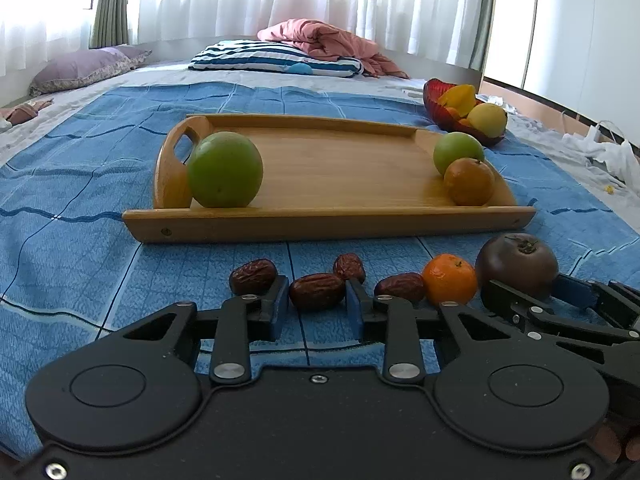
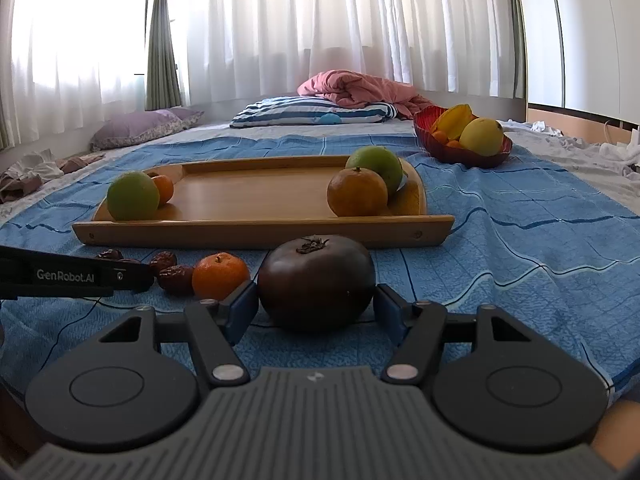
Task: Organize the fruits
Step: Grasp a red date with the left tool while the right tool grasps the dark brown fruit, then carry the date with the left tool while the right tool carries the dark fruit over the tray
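Blue-quilted bed (image 1: 80, 208) carries wooden tray (image 1: 328, 222), red bowl (image 1: 434, 98), loose fruit.

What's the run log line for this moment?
left gripper: shut on date | right gripper: shut on dark fruit | wooden tray: partly filled

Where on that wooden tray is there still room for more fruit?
The middle of the wooden tray is bare, between the green fruit at its left end and the orange at its right. Both ends are crowded.

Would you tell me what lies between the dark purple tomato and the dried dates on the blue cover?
A small orange mandarin sits between the dark tomato and the dates, close beside both; both wrist views show it.
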Motion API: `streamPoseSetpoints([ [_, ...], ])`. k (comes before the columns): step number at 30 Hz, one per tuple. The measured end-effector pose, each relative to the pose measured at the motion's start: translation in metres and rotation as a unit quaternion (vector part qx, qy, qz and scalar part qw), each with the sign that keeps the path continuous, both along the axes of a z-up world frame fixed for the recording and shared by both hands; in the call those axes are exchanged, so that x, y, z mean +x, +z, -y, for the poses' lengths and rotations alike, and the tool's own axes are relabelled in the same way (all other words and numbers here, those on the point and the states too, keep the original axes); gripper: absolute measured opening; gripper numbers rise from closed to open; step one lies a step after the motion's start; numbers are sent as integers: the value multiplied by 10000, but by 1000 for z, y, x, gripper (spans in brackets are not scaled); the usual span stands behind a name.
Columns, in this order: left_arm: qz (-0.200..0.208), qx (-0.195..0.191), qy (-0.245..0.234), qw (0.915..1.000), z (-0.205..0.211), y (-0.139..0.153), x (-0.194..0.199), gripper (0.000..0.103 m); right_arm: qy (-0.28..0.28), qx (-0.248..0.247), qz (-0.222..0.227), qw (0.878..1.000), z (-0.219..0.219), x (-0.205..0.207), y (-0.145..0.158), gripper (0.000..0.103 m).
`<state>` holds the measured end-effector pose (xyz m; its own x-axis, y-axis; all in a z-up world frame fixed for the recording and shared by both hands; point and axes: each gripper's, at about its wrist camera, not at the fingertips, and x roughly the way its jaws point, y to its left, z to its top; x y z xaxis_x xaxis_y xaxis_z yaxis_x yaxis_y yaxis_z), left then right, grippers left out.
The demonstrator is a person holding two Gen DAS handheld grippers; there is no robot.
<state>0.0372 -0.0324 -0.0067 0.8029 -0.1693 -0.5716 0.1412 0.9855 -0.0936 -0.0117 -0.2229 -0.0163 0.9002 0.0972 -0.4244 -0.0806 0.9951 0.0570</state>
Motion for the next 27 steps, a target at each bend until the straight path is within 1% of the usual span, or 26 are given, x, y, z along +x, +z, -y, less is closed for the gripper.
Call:
streamPoseSetpoints([
  [15,119,277,13,9995,12,-1,-2,28,-35,-57,-82,9999,-3,13,-1,72],
  [21,148,378,18,9992,15,0,-3,28,-43,-50,-109,9999,-4,15,-1,67],
  [27,226,397,30,9990,15,3,-6,28,-46,-17,-129,9999,-4,14,0,66],
])
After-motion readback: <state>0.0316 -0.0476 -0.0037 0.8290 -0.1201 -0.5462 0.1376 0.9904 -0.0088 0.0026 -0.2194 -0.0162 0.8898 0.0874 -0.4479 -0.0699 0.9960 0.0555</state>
